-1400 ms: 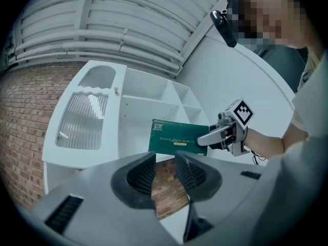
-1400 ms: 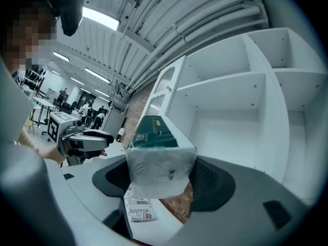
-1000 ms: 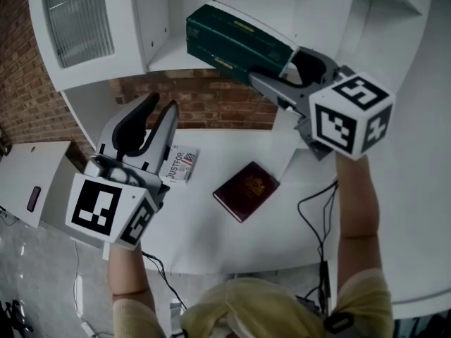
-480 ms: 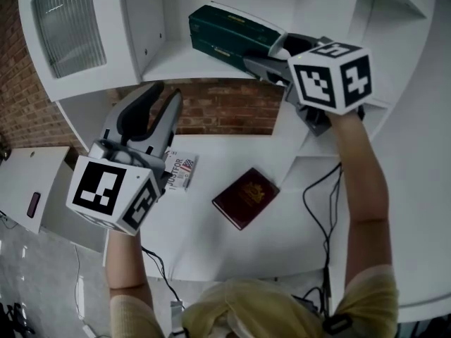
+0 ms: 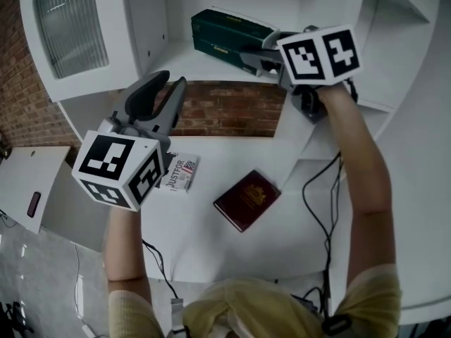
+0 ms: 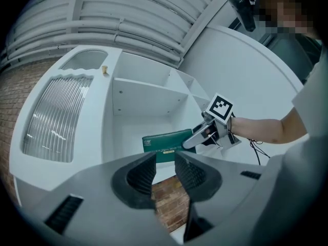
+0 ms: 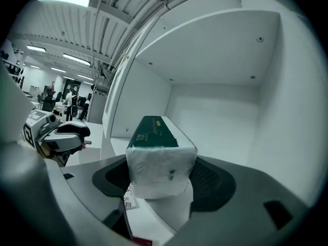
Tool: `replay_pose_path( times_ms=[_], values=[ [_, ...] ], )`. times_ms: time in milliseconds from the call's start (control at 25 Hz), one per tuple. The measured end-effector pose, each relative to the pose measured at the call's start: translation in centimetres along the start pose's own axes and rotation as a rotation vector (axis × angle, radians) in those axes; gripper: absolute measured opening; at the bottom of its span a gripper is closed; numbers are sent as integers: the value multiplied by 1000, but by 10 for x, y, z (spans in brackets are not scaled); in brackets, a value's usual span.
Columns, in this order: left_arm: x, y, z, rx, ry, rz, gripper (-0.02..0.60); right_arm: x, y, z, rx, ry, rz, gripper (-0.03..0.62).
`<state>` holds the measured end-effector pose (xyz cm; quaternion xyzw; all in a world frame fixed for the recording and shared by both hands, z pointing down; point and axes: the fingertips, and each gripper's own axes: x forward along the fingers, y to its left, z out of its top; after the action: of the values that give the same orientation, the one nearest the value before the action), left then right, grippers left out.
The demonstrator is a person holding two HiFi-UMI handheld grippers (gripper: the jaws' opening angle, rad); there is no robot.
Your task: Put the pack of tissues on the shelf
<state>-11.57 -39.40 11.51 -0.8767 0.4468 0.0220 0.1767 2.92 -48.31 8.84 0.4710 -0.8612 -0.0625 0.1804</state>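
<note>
My right gripper (image 5: pixel 250 55) pinched the soft, light pack of tissues (image 5: pixel 229 32) by its end at the shelf's (image 5: pixel 176 65) front edge. The left gripper (image 5: pixel 167 84) stood slightly agape, empty.

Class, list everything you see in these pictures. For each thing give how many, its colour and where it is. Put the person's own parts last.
pack of tissues: one, dark green with a white end, in the shelf unit's opening
shelf unit: one, white, behind the table
ribbed panel: one, pale grey, on the shelf unit's left part
table: one, white, below the shelf unit
booklet: one, dark red, flat on the table
printed packet: one, white with print, on the table left of the booklet
cable: one, black, on the table's right part
brick wall: red-brown, seen under the shelf
left claw: one, grey and black, open, empty
right claw: one, grey, shut on the pack of tissues
</note>
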Motion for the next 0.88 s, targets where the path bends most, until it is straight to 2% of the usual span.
replay_pose_path(
  times_ms=[280, 600, 880],
  values=[
    [1, 5, -5, -10, 15, -3, 115, 12, -1, -7, -13, 64, -4, 327],
    [-9, 14, -2, -6, 4, 16, 115, 15, -2, -4, -25, 34, -8, 327],
    [-18, 16, -5, -3, 4, 30, 115, 16, -7, -3, -97, -19, -95, 333]
  ],
)
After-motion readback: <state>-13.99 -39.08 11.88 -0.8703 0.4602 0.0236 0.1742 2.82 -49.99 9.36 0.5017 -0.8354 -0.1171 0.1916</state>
